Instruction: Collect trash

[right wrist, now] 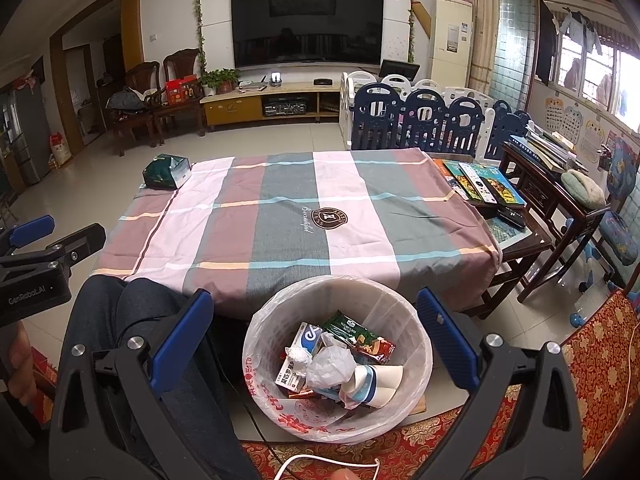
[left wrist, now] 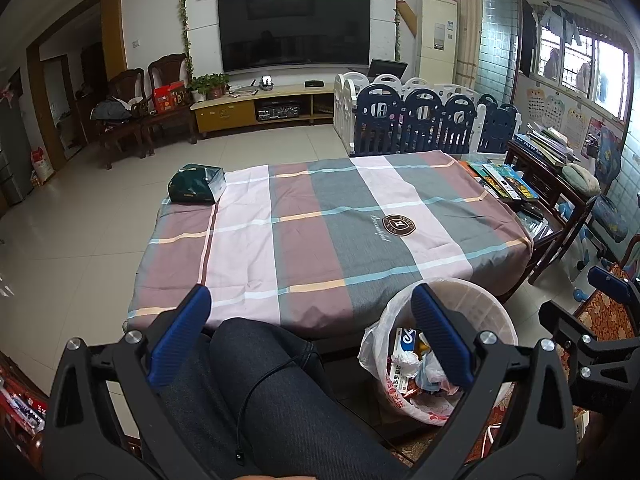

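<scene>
Both tongs, left (left wrist: 312,336) and right (right wrist: 314,342), gape empty. The trash (right wrist: 340,364) sits in the bin (right wrist: 416,320) below the worktop's (right wrist: 280,216) near edge. Only a green box (right wrist: 166,172) remains, at the far left corner; check it before quitting.

One lined bin (right wrist: 416,344) holding mixed trash, one green tissue box (right wrist: 167,172) on one plaid cloth (right wrist: 280,216), two wooden chairs (right wrist: 160,80), one television (right wrist: 307,28)
</scene>
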`<action>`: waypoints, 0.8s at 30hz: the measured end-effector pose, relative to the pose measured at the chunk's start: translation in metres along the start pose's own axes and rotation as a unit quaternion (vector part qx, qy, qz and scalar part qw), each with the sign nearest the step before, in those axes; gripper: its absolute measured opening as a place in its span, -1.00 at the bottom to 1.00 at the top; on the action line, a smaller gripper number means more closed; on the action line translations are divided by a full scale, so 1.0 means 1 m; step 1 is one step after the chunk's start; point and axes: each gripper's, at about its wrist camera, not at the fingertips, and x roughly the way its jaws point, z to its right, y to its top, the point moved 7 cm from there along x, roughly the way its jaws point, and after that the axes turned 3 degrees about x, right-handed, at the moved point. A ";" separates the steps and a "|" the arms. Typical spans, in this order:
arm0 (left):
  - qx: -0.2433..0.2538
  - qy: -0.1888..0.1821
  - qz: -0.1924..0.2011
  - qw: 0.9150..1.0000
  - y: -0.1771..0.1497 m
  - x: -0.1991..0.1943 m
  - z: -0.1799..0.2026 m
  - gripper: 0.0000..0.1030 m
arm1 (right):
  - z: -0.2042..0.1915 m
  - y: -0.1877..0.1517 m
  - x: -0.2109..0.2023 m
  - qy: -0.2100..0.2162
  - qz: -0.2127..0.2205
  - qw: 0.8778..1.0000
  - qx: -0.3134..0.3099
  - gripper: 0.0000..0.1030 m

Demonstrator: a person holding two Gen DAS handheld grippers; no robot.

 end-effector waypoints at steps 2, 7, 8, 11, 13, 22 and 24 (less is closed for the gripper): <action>0.001 0.000 0.000 1.000 0.000 0.000 0.001 0.94 | 0.000 0.000 0.000 0.000 -0.001 1.000 0.000 0.93; 0.001 -0.004 -0.002 1.000 -0.002 0.001 0.001 0.94 | 0.000 -0.001 0.000 0.000 -0.002 1.000 0.000 0.93; 0.001 -0.005 -0.003 1.000 -0.003 0.001 0.001 0.94 | 0.000 -0.001 0.000 -0.001 -0.002 1.000 0.000 0.93; 0.003 -0.007 -0.007 1.000 -0.004 0.002 0.001 0.94 | 0.000 -0.001 0.001 -0.001 -0.002 1.000 0.000 0.93; 0.003 -0.008 -0.008 1.000 -0.004 0.003 0.001 0.94 | 0.000 -0.001 0.001 -0.001 -0.002 1.000 0.000 0.93; 0.003 -0.012 -0.008 1.000 -0.004 0.004 0.000 0.94 | 0.000 -0.003 0.002 -0.001 -0.003 1.000 0.001 0.93; 0.002 -0.012 -0.009 1.000 -0.004 0.004 0.000 0.94 | 0.000 -0.003 0.002 0.000 -0.004 1.000 0.001 0.93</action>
